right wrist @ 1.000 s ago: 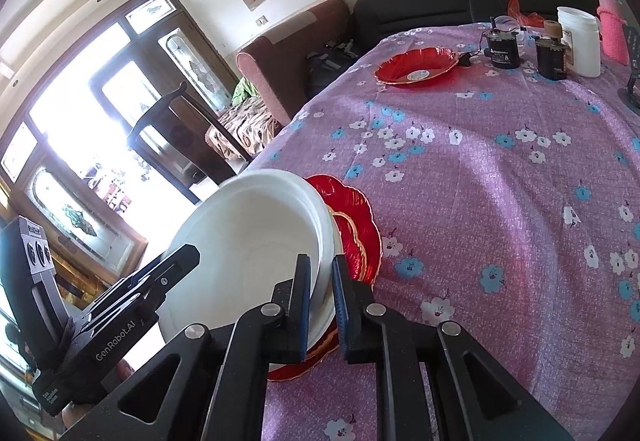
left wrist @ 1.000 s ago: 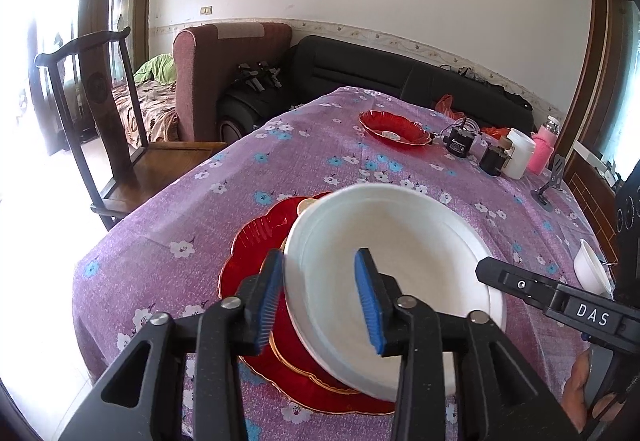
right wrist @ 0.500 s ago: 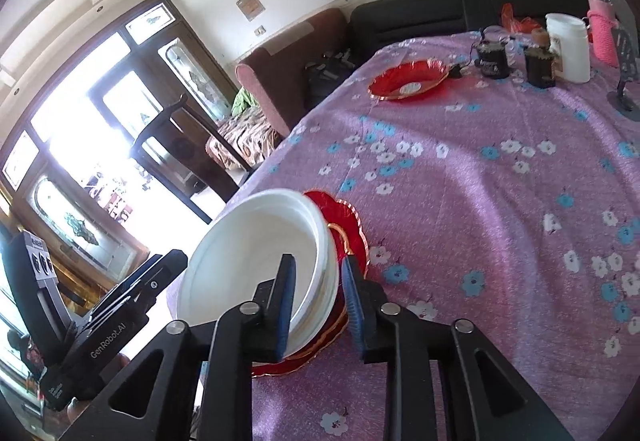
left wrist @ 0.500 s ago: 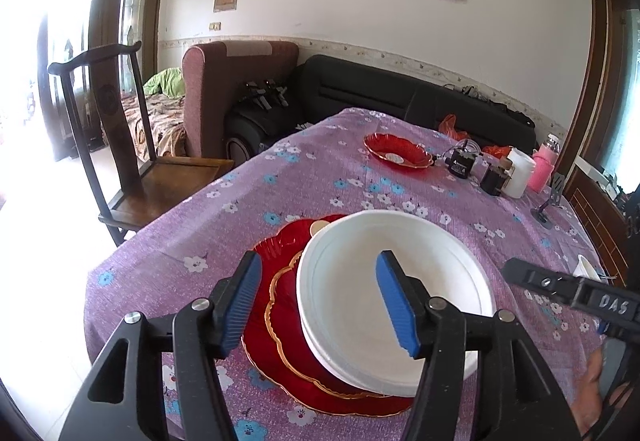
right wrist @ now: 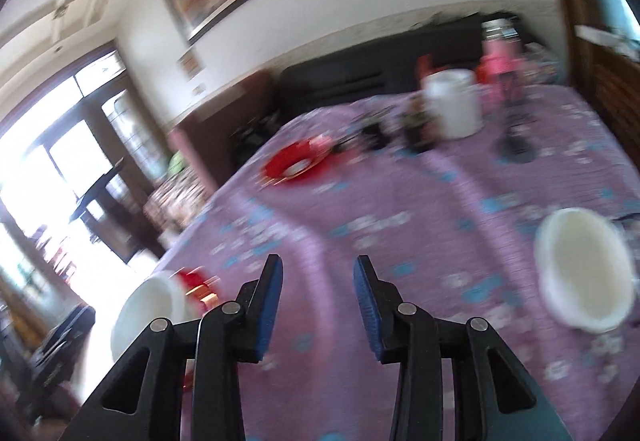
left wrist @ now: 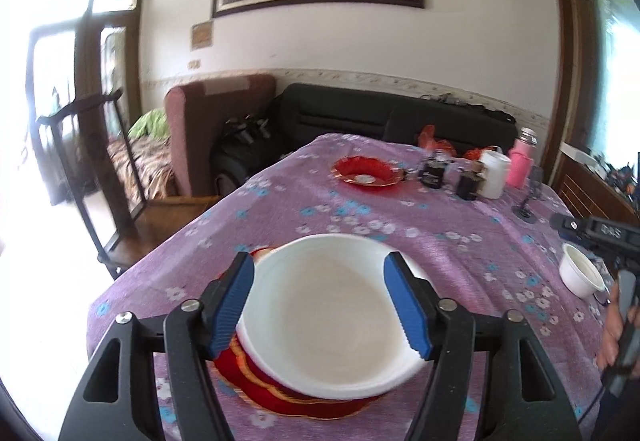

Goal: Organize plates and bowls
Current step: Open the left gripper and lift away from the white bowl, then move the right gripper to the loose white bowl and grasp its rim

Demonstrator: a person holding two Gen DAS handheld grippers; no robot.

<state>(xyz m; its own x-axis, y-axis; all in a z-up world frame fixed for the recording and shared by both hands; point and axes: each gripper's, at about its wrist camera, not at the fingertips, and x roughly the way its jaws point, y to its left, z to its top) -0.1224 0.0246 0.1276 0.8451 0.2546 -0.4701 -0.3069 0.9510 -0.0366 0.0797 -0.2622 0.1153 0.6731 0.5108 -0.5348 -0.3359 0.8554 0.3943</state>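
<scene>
The left gripper point(left wrist: 318, 301) has just been opening; its blue pads stand spread, clear of the white plate point(left wrist: 328, 313) that rests on the red plates point(left wrist: 260, 389) near the table's left edge. The right gripper point(right wrist: 316, 305), also just opening, holds nothing over the purple cloth point(right wrist: 400, 209); a white bowl point(right wrist: 580, 273) sits right, a red dish point(right wrist: 294, 163) far.
</scene>
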